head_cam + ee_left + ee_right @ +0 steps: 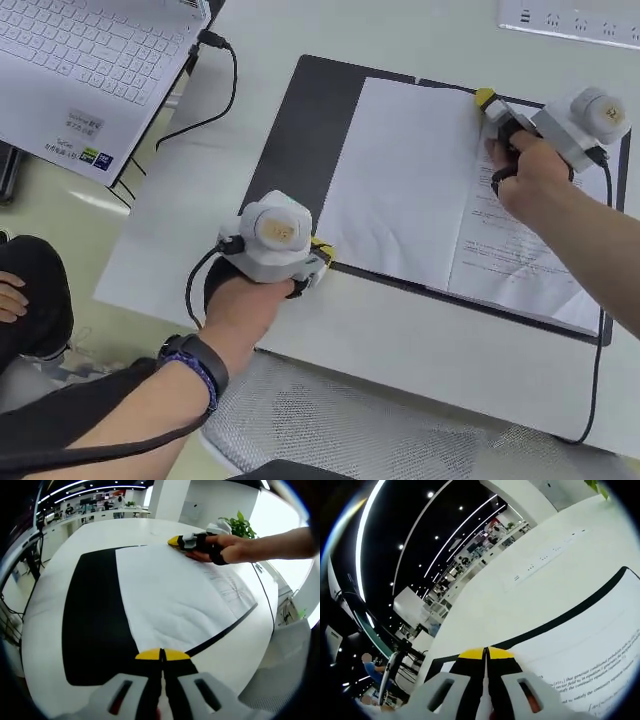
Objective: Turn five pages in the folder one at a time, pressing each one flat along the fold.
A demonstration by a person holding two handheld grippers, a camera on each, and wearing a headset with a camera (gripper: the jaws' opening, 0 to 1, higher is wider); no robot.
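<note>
Head view: left claw (322, 251) and right claw (485, 99), both closed, rest on the folder (290, 130); its thin, limp page (400, 170) likely lifts easiest by a corner

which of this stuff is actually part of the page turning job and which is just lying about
In the job: open black folder; blank white turned page; printed white page; left tool; right tool.

Just lying about: white laptop computer; thin black cable; long white power strip; green leafy potted plant.
</note>
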